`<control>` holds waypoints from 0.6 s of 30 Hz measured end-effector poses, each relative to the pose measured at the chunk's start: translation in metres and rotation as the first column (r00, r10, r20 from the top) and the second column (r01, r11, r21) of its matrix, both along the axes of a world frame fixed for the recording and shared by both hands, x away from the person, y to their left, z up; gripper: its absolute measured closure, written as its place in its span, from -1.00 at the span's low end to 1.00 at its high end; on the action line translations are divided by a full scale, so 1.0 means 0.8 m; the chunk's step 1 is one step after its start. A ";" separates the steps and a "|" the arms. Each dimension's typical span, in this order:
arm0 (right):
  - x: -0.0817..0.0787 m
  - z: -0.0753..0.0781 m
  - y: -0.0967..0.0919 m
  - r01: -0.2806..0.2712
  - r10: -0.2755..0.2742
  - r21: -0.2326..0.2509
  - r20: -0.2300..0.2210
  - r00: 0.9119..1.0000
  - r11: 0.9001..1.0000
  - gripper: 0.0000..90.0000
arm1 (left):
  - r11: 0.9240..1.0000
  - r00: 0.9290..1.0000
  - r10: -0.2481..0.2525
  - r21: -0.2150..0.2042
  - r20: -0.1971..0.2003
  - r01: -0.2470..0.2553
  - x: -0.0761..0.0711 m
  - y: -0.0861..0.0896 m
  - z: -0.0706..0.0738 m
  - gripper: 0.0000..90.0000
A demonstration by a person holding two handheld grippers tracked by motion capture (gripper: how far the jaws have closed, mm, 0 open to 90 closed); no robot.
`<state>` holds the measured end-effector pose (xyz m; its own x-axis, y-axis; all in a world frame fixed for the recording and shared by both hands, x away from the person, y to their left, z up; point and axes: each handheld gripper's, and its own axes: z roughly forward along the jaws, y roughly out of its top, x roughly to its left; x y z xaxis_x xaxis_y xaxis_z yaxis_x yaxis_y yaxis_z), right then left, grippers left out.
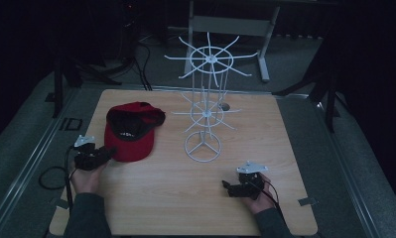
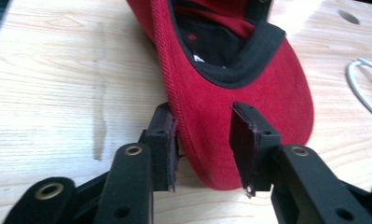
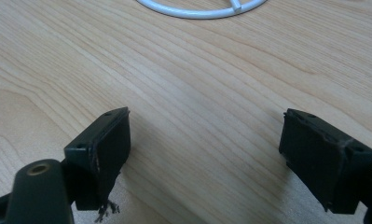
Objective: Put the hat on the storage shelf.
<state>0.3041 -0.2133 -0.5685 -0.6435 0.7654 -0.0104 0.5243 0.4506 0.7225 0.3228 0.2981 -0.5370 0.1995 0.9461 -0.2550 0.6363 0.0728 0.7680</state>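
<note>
The right claw [image 1: 227,187] lay low over the wooden table [image 1: 151,198] near the person's edge, held in the right hand [image 1: 255,196], its jaws spread wide with nothing but bare wood grain between them. Ahead of those jaws, a little way off and with nothing in between, sat the white ring base [image 3: 202,10] of a wire rack [image 1: 203,111], which rose from that ring on a thin post to two tiers of spokes, the upper tier wider than the lower. The left claw [image 1: 106,153], held in the left hand [image 1: 86,178] at the table's near left, had its jaws parted around the rim of the brim of a red cap [image 2: 230,102]; the brim sat between the two pads, one pad pressed against its left edge and the other resting over its top, so the jaws were not closed down on it. The cap lay upside down straight ahead of that claw, its dark lining and black inner band facing up, and its crown stretched away toward the far left of the table. To the right of the left claw and beyond the cap stood the rack, apart from the cap. A small round hole [image 1: 225,106] showed in the tabletop just behind the rack.
</note>
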 end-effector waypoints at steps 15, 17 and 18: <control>0.000 0.000 0.000 0.000 0.000 0.000 0.000 1.000 1.000 -0.64 | 0.987 0.985 -0.156 -0.040 -0.073 0.153 0.018 -0.036 -0.011 0.53; 0.000 0.000 0.000 0.000 0.000 0.000 0.000 1.000 1.000 -0.64 | 0.985 0.982 -0.169 -0.047 -0.085 0.165 0.023 -0.039 -0.014 0.50; 0.000 0.000 0.000 0.000 0.000 0.000 0.000 1.000 1.000 -0.64 | 0.984 0.981 -0.173 -0.049 -0.089 0.169 0.025 -0.040 -0.015 0.48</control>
